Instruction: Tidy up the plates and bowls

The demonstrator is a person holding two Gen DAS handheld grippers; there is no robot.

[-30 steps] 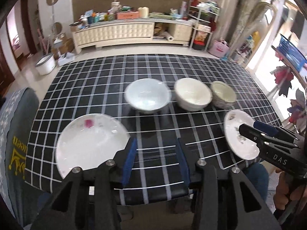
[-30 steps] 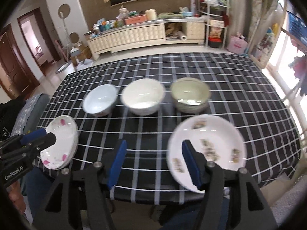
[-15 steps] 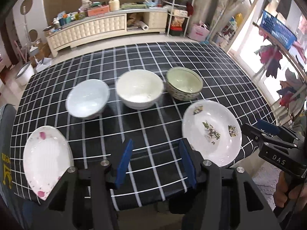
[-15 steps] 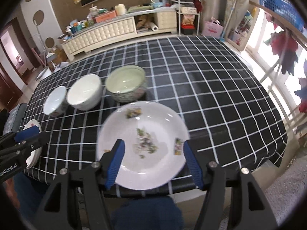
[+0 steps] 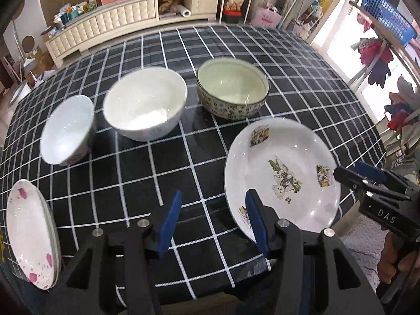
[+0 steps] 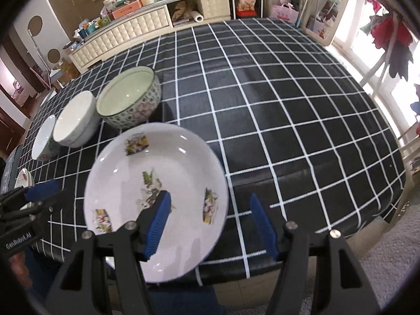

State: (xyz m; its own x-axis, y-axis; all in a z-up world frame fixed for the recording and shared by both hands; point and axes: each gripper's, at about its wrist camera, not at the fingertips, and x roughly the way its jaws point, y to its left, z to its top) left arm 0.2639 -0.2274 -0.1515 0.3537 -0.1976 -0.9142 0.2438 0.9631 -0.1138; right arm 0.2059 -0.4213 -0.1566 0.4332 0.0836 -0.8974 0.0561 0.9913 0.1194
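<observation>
A white plate with floral decals [image 5: 282, 173] [image 6: 157, 183] lies near the table's front edge. A pink-petal plate [image 5: 29, 231] lies at the front left. Behind them stand three bowls: a pale blue bowl [image 5: 67, 130] [image 6: 43, 141], a white bowl [image 5: 145, 106] [image 6: 76, 119] and a green-patterned bowl [image 5: 232, 88] [image 6: 128, 98]. My left gripper [image 5: 212, 220] is open and empty, its right finger over the decal plate's near rim. My right gripper [image 6: 210, 223] is open and empty, straddling that plate's right rim; it also shows at the right of the left wrist view [image 5: 367, 181].
The table has a black cloth with a white grid [image 6: 275, 99]. Its front edge is just below the grippers. A long cream sideboard [image 5: 126, 18] with clutter stands across the room. Windows and hanging clothes [image 6: 393, 42] are on the right.
Both grippers have swung to the right. The decal plate now sits closer to my left gripper, and my right gripper has shifted so only its left finger is over the plate.
</observation>
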